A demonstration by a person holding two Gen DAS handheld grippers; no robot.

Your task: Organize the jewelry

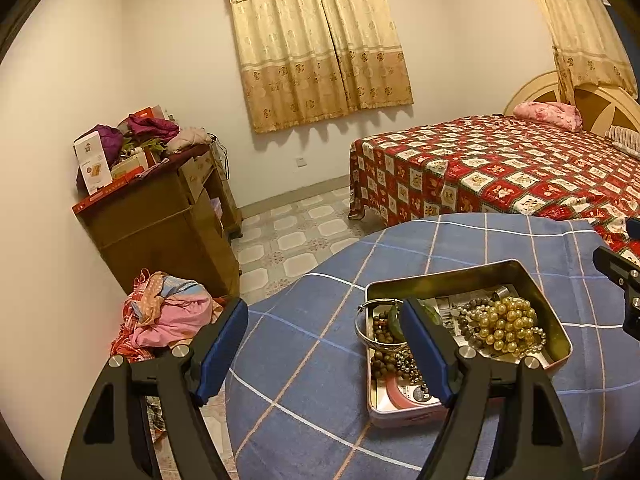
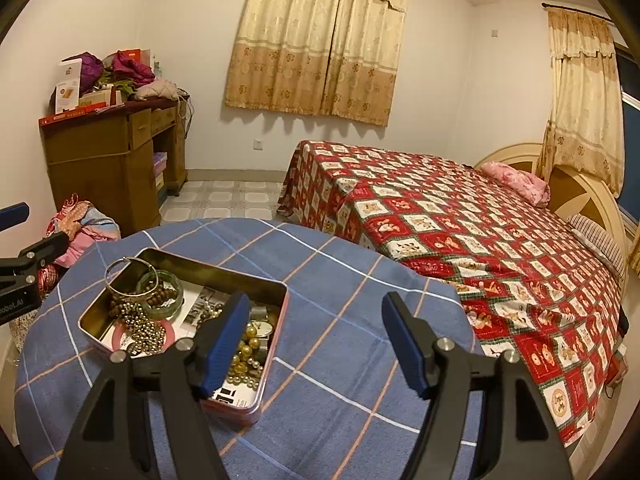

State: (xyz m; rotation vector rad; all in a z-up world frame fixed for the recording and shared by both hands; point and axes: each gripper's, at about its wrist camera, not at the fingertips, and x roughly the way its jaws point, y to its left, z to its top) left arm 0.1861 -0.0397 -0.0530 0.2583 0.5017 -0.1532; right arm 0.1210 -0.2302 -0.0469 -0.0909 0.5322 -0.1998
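On the blue checked table (image 1: 320, 360) your tin (image 1: 472, 276) brims with pearls (image 1: 508, 324) and a silver bangle (image 2: 120, 276); both claws, left gripper (image 1: 324, 344) and right gripper (image 2: 316, 340), hang released; bed (image 2: 460, 220) close behind.

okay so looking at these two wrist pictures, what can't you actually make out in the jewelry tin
- Left wrist view: the left gripper is open; its right finger covers the middle of the tin, hiding most of the green bangle.
- Right wrist view: the right gripper, also open, has its left finger over the pearl beads.
- Printed paper lining: text too small.
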